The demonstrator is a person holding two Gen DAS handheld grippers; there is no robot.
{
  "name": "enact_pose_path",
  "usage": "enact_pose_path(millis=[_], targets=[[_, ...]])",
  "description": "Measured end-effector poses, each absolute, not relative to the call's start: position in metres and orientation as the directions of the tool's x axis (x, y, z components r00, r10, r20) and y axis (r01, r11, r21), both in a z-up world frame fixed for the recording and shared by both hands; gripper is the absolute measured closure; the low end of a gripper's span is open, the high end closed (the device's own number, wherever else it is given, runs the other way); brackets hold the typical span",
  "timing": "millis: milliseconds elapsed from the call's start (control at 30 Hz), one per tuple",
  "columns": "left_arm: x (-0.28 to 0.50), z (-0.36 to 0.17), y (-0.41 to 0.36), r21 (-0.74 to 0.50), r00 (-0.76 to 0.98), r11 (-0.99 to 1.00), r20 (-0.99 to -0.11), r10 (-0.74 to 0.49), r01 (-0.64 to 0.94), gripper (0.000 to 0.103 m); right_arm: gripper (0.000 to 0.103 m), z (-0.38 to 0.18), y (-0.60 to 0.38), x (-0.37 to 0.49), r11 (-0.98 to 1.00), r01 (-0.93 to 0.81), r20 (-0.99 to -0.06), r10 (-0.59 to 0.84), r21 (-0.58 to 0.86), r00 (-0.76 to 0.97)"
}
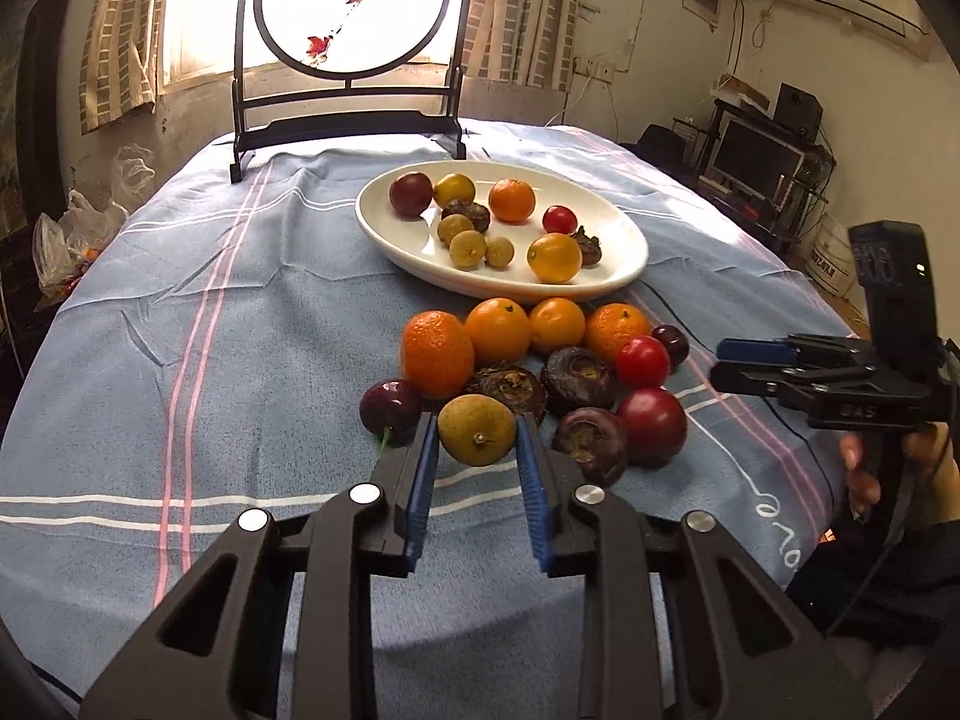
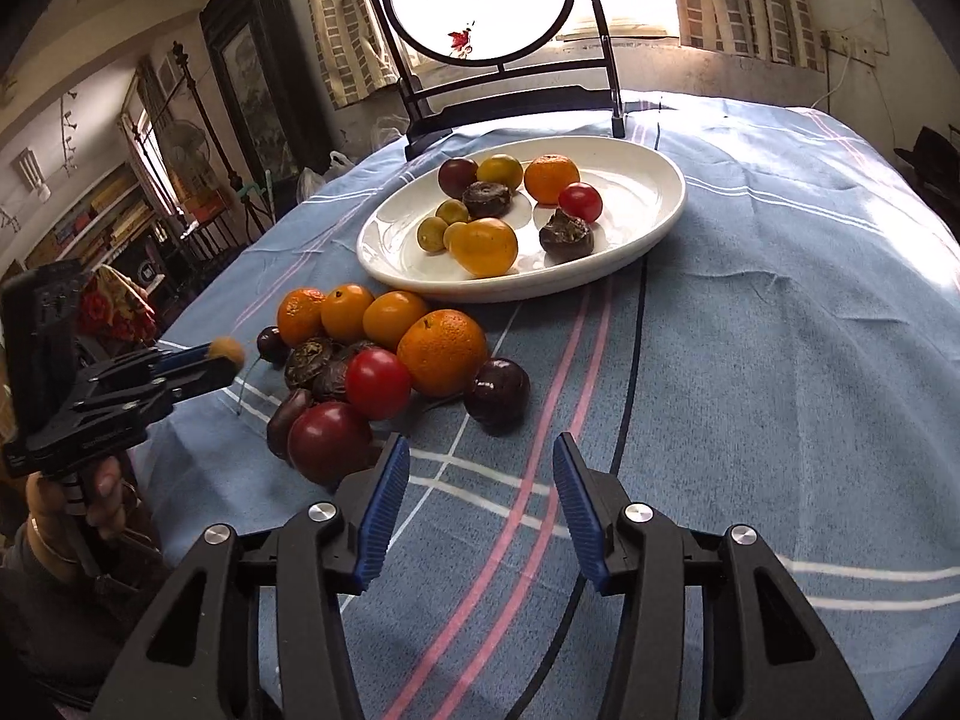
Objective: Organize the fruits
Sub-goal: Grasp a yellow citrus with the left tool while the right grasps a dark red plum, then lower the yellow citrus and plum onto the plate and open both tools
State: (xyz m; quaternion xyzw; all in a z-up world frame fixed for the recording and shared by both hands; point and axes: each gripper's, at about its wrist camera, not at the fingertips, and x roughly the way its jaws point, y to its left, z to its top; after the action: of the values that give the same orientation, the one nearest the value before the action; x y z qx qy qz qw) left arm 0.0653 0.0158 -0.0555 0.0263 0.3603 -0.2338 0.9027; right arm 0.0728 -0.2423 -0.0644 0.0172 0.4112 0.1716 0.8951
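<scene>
The job looks roughly half done. The white oval plate (image 1: 624, 252) at the far middle of the blue striped tablecloth (image 1: 210, 360) already carries about 10 fruits, among them a mandarin (image 1: 511, 199), a cherry tomato (image 1: 559, 219) and several small longans. A loose pile (image 1: 540, 360) of about a dozen pieces lies on the cloth just near of the plate: oranges, dark water chestnuts, red tomatoes and dark plums.

The left gripper (image 1: 477, 429) is pinching a tan longan (image 1: 476, 429), both blue pads pressed on its sides, at the near edge of the pile. The right gripper (image 2: 480, 450) has its jaws spread with only cloth between them, just right of the pile and near a dark plum (image 2: 495, 394).

The left wrist view shows the longan face-on, with its stem end, but not whether it is clear of the cloth. The right wrist view shows it from the side, held up off the cloth at the left tips, and also a hand (image 2: 78, 492) on the left handle. The left view shows the right gripper edge-on, where its jaw gap is hard to read.
</scene>
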Motion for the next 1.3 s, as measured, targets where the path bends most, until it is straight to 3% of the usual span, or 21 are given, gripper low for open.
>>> enact_pose_path(millis=[233,267,300,333,400,700,933,1300], targets=[[0.050,-0.050,0.021,-0.127,0.632,0.881,-0.651,-0.420,0.455,0.078,0.053,-0.070,-0.222,0.104,0.951,-0.301,-0.781,0.240,0.070,0.577],[0.050,-0.050,0.022,-0.132,0.630,0.881,-0.651,-0.423,0.455,0.078,0.056,-0.071,-0.222,0.107,0.949,-0.305,-0.785,0.250,0.082,0.567],[0.050,-0.050,0.022,-0.135,0.630,0.880,-0.650,-0.425,0.455,0.078,0.070,-0.072,-0.222,0.107,0.941,-0.319,-0.783,0.279,0.110,0.556],[0.049,-0.049,0.022,-0.133,0.632,0.880,-0.648,-0.425,0.456,0.078,0.075,-0.071,-0.222,0.106,0.938,-0.325,-0.779,0.292,0.120,0.555],[0.049,-0.049,0.022,-0.134,0.632,0.880,-0.647,-0.426,0.456,0.078,0.075,-0.068,-0.223,0.102,0.945,-0.311,-0.768,0.271,0.099,0.580],[0.053,-0.036,0.018,-0.138,0.636,0.869,-0.628,-0.448,0.476,0.078,0.075,-0.025,-0.281,0.065,0.916,-0.280,-0.639,0.401,0.288,0.656],[0.101,-0.007,-0.011,-0.140,0.613,0.843,-0.626,-0.482,0.519,0.077,0.075,0.024,-0.311,0.093,0.910,-0.253,-0.563,0.404,0.329,0.721],[0.226,-0.024,-0.053,-0.110,0.572,0.875,-0.717,-0.399,0.472,0.077,0.074,-0.004,-0.258,0.217,0.907,-0.228,-0.637,0.413,0.355,0.651]])
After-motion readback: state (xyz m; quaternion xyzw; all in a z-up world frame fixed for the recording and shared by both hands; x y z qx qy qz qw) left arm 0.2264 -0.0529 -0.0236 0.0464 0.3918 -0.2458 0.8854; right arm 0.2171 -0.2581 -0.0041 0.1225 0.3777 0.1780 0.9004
